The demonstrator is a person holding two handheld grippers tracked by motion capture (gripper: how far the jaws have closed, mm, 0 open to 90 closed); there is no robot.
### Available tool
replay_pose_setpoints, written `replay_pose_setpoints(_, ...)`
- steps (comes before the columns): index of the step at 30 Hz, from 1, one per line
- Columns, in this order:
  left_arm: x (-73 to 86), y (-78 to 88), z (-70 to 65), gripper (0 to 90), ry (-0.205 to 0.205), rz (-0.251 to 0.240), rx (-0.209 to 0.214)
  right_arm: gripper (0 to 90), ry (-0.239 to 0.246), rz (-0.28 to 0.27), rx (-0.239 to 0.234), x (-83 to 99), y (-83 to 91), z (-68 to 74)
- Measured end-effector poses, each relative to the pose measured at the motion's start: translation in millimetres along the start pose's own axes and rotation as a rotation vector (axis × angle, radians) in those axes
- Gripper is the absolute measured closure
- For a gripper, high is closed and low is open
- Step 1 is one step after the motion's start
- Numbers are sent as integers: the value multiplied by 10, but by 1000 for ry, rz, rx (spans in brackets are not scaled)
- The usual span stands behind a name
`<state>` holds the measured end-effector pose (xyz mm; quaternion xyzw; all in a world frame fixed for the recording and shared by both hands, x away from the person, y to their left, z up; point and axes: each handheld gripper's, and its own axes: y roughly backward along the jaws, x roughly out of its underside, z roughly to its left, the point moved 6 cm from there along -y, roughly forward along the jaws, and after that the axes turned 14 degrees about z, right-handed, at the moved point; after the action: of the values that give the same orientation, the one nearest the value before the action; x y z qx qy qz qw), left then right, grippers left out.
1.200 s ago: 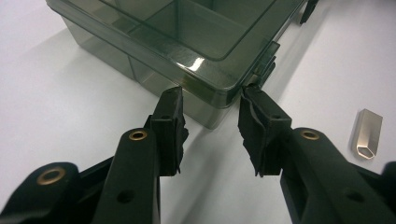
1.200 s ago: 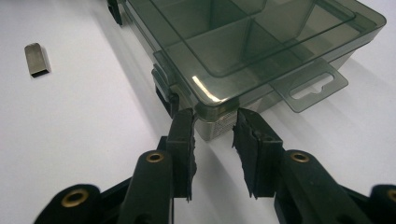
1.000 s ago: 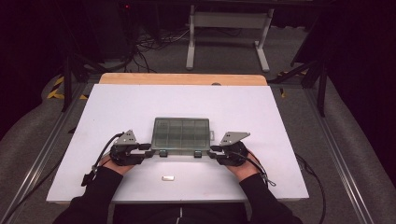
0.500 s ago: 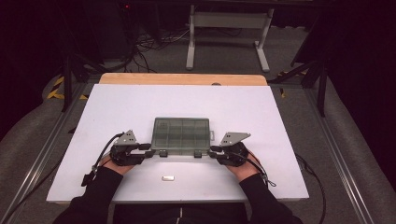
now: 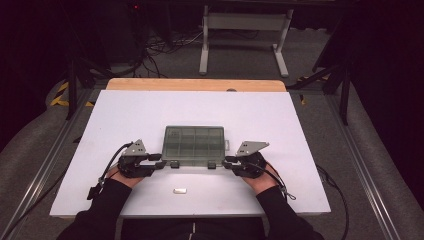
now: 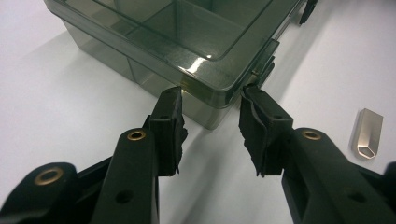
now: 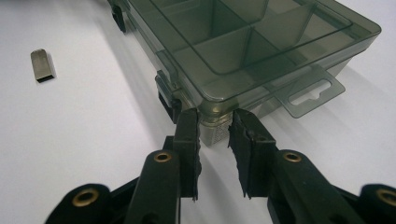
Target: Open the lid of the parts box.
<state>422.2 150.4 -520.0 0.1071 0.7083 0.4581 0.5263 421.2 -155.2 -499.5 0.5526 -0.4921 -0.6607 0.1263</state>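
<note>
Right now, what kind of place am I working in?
Likely a lab or recording rig, not a home: a white table on a dark floor, loose cables, a metal stand behind.

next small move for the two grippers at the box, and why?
Probably close both on the box: the left gripper and right gripper each stand open astride a near corner, lid shut, latches down. The small metal piece lies apart, untouched.

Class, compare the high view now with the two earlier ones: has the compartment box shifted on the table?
No. The compartment box sits at the same spot relative to the small metal piece and the table's wooden far edge.
</note>
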Motion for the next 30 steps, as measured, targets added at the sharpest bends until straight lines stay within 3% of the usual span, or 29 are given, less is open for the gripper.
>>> replay_pose_setpoints(20,5,3,8,594,3,-1,2,729,-9,-16,-11,-6,17,-11)
replay_pose_setpoints(30,12,44,31,598,10,-15,-3,737,-11,-58,0,-53,90,-29)
